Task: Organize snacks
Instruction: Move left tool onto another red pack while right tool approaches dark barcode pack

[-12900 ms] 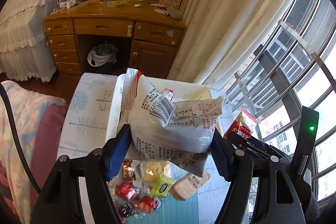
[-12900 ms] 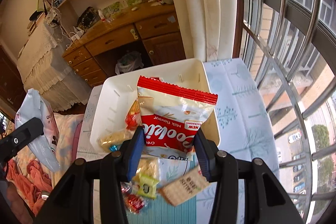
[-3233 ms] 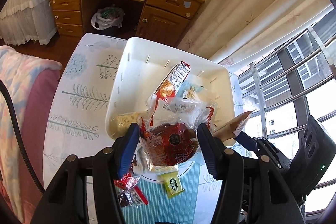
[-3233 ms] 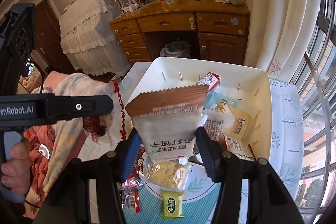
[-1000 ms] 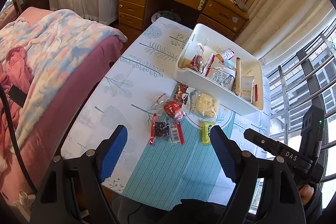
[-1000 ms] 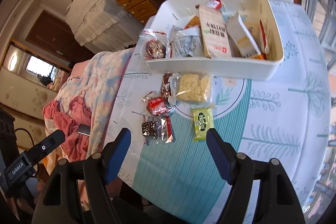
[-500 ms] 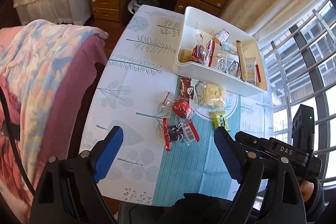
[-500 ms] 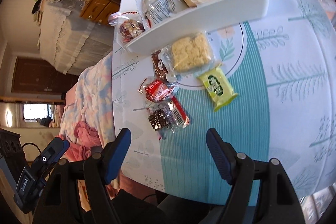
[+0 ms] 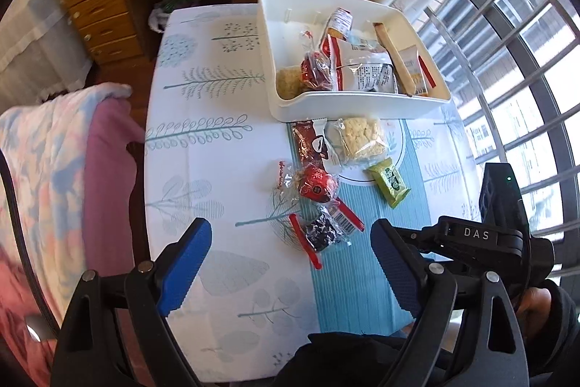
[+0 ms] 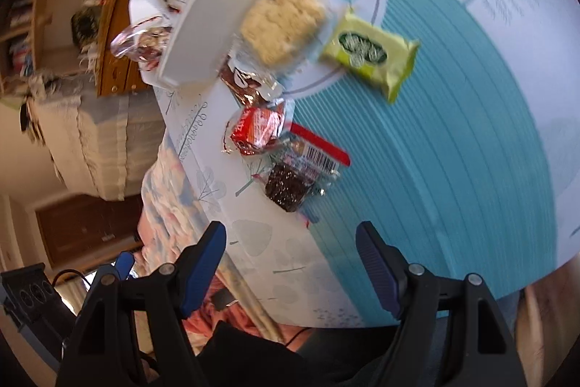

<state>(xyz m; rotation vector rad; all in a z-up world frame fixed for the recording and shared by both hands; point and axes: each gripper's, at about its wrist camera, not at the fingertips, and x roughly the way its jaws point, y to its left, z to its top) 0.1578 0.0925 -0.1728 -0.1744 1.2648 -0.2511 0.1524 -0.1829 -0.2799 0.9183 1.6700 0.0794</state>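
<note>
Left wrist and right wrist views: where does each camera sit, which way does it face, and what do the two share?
Left wrist: on the left gripper, facing steeply down over the table toward the white bin; both blue fingers show wide apart, plus the right gripper and a dark sleeve.
Right wrist: on the right gripper, rolled and tilted down at the table edge; its fingers show, open and empty.
Shared: the green packet, red candy, dark snack, bin.
</note>
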